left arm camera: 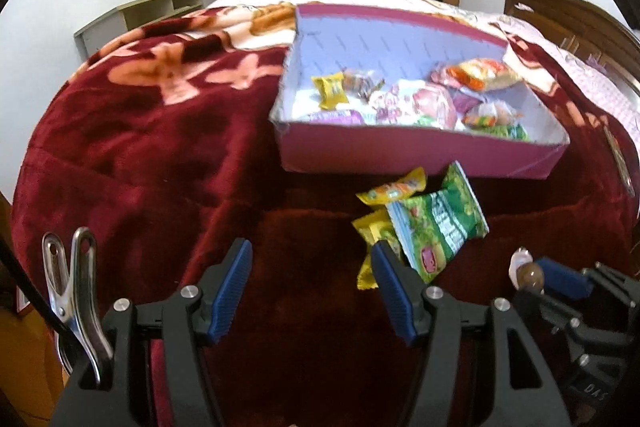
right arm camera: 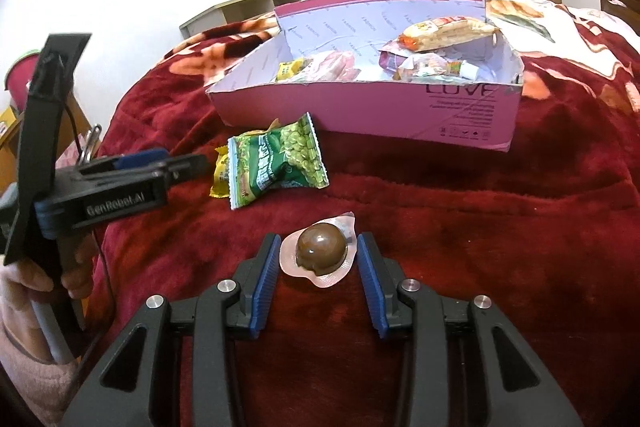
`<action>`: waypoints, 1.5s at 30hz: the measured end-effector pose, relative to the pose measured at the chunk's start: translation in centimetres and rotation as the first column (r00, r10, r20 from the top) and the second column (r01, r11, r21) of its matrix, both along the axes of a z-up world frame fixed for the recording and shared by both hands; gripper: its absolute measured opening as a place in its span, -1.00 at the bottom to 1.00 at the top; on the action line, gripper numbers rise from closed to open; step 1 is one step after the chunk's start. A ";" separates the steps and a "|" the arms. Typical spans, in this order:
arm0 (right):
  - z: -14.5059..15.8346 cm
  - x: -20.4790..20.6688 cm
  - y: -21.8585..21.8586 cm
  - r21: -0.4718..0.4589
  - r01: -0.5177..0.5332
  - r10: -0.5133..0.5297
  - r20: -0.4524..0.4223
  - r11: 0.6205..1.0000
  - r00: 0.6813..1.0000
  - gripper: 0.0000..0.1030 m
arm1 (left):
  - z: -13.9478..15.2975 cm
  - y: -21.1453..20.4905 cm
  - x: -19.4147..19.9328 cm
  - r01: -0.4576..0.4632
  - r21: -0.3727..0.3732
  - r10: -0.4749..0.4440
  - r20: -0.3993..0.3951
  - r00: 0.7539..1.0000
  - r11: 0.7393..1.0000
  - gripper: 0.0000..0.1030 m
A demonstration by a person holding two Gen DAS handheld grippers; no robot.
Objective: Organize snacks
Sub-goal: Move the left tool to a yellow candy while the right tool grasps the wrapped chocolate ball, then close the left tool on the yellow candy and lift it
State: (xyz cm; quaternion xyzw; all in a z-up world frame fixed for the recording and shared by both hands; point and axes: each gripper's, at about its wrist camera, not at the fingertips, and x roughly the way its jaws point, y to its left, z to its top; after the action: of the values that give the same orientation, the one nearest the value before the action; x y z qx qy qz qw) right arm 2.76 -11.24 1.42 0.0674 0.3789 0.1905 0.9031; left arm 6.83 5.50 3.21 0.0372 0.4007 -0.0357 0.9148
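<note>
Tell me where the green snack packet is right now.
The green snack packet lies on the red blanket just in front of the pink box, overlapping a yellow packet, ahead and left of the brown sealed egg in the right wrist view.

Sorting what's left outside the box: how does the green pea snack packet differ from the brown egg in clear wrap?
The green pea snack packet is flat, printed and opaque; the brown egg in clear wrap is round, glossy and visible through its wrap. The packet lies propped on a yellow packet; the egg sits between the right gripper fingers. Both lie on the red blanket, outside the pink box.
</note>
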 end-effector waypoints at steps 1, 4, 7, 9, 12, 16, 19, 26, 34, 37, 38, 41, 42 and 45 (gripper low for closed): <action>0.1 0.0 0.0 0.000 0.002 -0.002 0.002 1.000 1.000 -0.22 | -0.2 -0.4 0.1 0.010 0.003 -0.010 -0.005 1.000 1.000 0.27; 0.3 0.0 -0.1 0.002 0.010 -0.010 0.010 1.000 1.000 -0.22 | -0.6 -1.4 0.5 0.038 0.001 -0.038 -0.013 0.999 0.999 0.27; 0.2 0.1 -0.4 0.008 0.013 -0.013 0.009 1.000 1.000 -0.22 | -1.0 -2.4 1.0 0.040 0.016 -0.040 -0.015 0.999 0.999 0.27; 0.1 0.2 -0.5 0.014 0.014 -0.014 0.004 1.000 1.000 -0.22 | -1.3 -2.9 1.5 0.049 0.005 -0.049 -0.025 0.998 0.999 0.27; 0.0 0.2 -0.6 0.022 0.014 -0.014 0.000 1.000 1.000 -0.22 | -2.0 -3.5 2.2 0.043 0.023 -0.042 -0.034 0.999 0.999 0.27; -0.2 0.3 -1.0 0.035 0.017 -0.016 -0.006 0.999 1.000 -0.22 | -2.2 -3.5 2.3 0.037 0.029 -0.036 -0.030 0.999 0.999 0.27; -0.4 0.3 -1.0 0.041 0.015 -0.014 -0.012 0.999 1.000 -0.22 | -2.2 -3.2 2.3 0.028 0.012 -0.028 -0.026 0.999 1.000 0.23; -0.4 0.3 -1.0 0.041 0.012 -0.012 -0.011 0.999 1.000 -0.22 | -1.7 -2.6 1.3 0.019 0.000 -0.019 0.006 1.000 1.000 -0.30; -0.4 0.2 -1.0 0.041 0.013 -0.012 -0.010 0.999 1.000 -0.22 | -1.3 -2.2 0.6 0.017 -0.032 -0.017 0.021 1.000 0.999 -0.35; -0.4 0.3 -1.0 0.041 0.013 -0.012 -0.010 0.999 1.000 -0.22 | -0.8 -2.0 0.1 0.018 -0.059 -0.016 0.038 0.999 0.998 -0.36; -0.4 0.2 -1.0 0.041 0.013 -0.012 -0.009 0.999 1.000 -0.22 | -0.5 -1.9 -0.1 0.018 -0.065 -0.015 0.045 0.999 0.998 -0.38; -0.4 0.2 -1.0 0.040 0.013 -0.013 -0.005 0.999 1.000 -0.22 | 0.2 -1.5 -0.7 0.006 -0.075 -0.001 0.065 0.998 0.997 -0.50; -0.3 0.1 -1.0 0.040 0.014 -0.014 -0.002 0.999 1.000 -0.22 | 0.3 -1.4 -0.9 0.005 -0.081 0.001 0.069 0.998 0.997 -0.50; -0.1 0.0 -1.0 0.036 0.015 -0.015 0.009 0.999 1.000 -0.22 | 0.9 -0.9 -1.4 -0.003 -0.101 0.012 0.085 0.996 0.995 -0.51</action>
State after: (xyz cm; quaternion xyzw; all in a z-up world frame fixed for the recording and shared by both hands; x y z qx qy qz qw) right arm 2.72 -12.24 1.35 0.0855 0.3705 0.1909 0.9050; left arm 5.45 4.63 4.14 -0.0089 0.3589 -0.0509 0.9320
